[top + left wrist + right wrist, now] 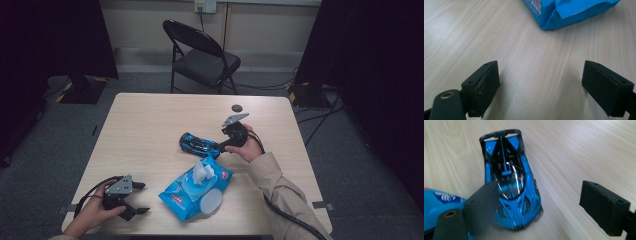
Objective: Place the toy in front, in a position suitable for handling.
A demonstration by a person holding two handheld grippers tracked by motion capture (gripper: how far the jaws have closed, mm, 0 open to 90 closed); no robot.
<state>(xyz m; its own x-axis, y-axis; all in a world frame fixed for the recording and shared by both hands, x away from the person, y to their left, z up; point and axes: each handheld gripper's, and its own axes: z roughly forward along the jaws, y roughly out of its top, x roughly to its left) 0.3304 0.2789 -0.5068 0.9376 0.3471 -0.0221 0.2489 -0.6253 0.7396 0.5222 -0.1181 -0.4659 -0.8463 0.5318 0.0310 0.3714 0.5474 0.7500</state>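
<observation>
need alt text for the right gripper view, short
A blue and black toy car sits on a light wooden table, seen from just above between the open right claw. One black jaw overlaps the car's near end; the other stands apart. A blue wipes pack edges in at lower left.

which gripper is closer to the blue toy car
Right. The right gripper is open right at the blue toy car, one jaw against its side. The left gripper sits open by the table's near edge, beyond the wipes pack.
</observation>
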